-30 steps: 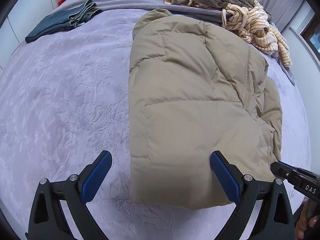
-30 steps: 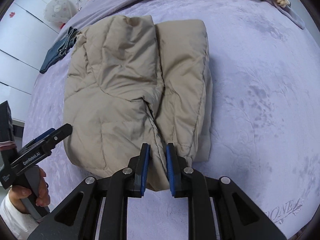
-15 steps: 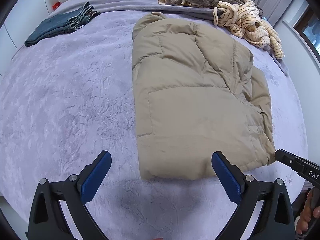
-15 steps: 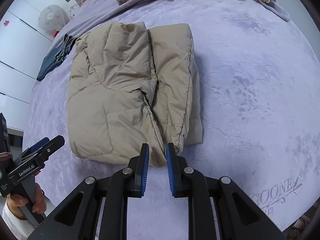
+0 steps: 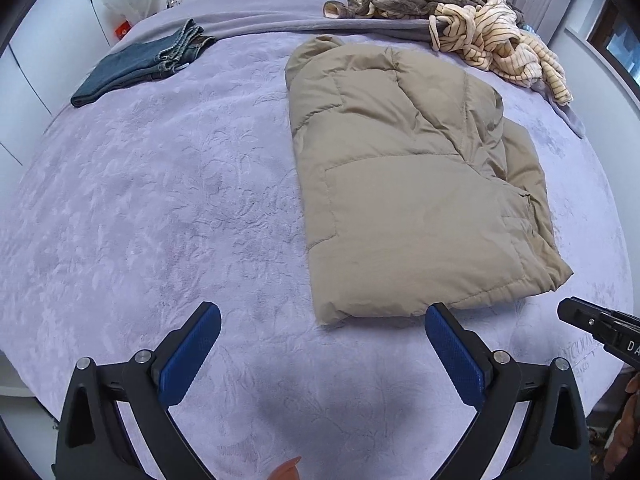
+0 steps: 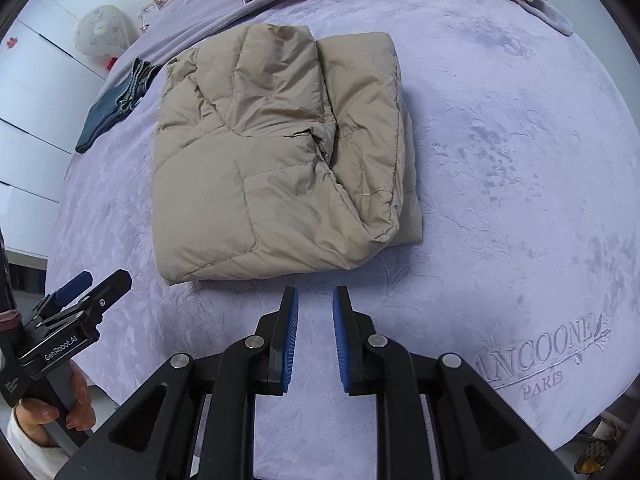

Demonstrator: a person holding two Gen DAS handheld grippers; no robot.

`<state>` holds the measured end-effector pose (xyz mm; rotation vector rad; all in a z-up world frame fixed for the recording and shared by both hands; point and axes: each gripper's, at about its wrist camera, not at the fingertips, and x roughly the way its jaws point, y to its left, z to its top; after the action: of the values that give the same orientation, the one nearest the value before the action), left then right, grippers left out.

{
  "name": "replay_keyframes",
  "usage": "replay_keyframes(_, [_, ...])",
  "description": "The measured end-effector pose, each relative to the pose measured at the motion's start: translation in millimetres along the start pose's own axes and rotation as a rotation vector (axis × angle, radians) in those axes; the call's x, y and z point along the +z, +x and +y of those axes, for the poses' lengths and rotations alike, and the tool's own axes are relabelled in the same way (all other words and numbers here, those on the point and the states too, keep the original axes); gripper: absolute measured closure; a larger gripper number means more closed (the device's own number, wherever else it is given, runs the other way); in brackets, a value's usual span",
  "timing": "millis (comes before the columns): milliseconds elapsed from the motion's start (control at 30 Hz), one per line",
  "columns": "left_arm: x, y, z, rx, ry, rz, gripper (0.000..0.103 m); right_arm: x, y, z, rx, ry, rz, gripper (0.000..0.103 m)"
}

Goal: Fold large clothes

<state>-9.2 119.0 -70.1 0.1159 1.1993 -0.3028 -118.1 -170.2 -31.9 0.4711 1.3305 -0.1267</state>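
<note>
**Folded puffer jacket lying on the bed ahead of both tools**

A beige puffer jacket [image 5: 412, 184] is lying folded into a thick rectangle on a lavender bed cover [image 5: 160, 200]. The left tool [image 5: 322, 354] is hanging over the bed with its blue pads spread wide and nothing between them. The jacket's near hem is sitting just ahead of this tool, toward its right-hand finger, with a strip of bare cover between hem and tool.

The right tool [image 6: 314, 340] is pointing down at the bed with its pads standing a narrow gap apart, pinching nothing; only bed cover is showing between them. From this tool the jacket is lying straight ahead and slightly to the left, not touching the fingertips.

Farther beyond the left tool, folded jeans [image 5: 140, 66] are resting to the left, and a heap of striped and brown clothes [image 5: 472, 24] is lying past the jacket to the right. A hand [image 6: 60, 408] is gripping the left tool's handle.
</note>
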Motion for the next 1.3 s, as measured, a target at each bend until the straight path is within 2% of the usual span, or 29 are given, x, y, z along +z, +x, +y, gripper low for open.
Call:
replay_keyframes(67, [-1.0,-7.9,0.9,0.006,-0.008,-0.020,0.001,-0.2,-3.8,4.3,-0.004,-0.014,-0.006,0.067])
replay_keyframes(100, [-1.4,-12.1,0.8,0.011,-0.011,-0.030,0.001,-0.2,-7.3,6.2,-0.006,-0.021,-0.016,0.050])
replay_keyframes(133, [-1.6,-16.0,0.4,0.018,-0.014,-0.037,0.001,-0.3,-11.0,7.9,-0.004,-0.029,-0.028,0.042])
replay_keyframes(200, [-2.3,-23.5,-0.6,0.035,-0.021,-0.048,0.001,-0.1,-18.8,11.1,-0.010,-0.049,-0.046,0.042])
replay_keyframes(267, [-3.8,-32.1,-2.8,0.057,-0.034,-0.061,0.001,0.0,-24.9,12.3,-0.026,-0.059,-0.059,0.035])
replay_keyframes(333, [-4.9,-41.0,-3.6,0.061,-0.046,-0.072,0.001,0.0,-33.3,13.8,-0.052,-0.073,-0.082,0.021])
replay_keyframes(400, [-6.1,-50.6,-4.1,0.060,-0.057,-0.087,0.001,-0.4,-44.3,16.1,-0.077,-0.092,-0.122,0.020])
replay_keyframes(433, [-6.4,-55.1,-4.2,0.063,-0.061,-0.096,0.001,-0.2,-49.4,17.2,-0.090,-0.100,-0.136,0.015])
replay_keyframes(767, [-6.2,-89.2,-16.0,0.063,-0.066,-0.149,0.001,2.2,-90.2,24.4,-0.123,-0.120,-0.242,0.013])
replay_keyframes(1300, [-10.6,-108.4,-21.9,0.076,-0.072,-0.178,0.001,0.0,-107.2,31.1,-0.154,-0.126,-0.283,0.013])
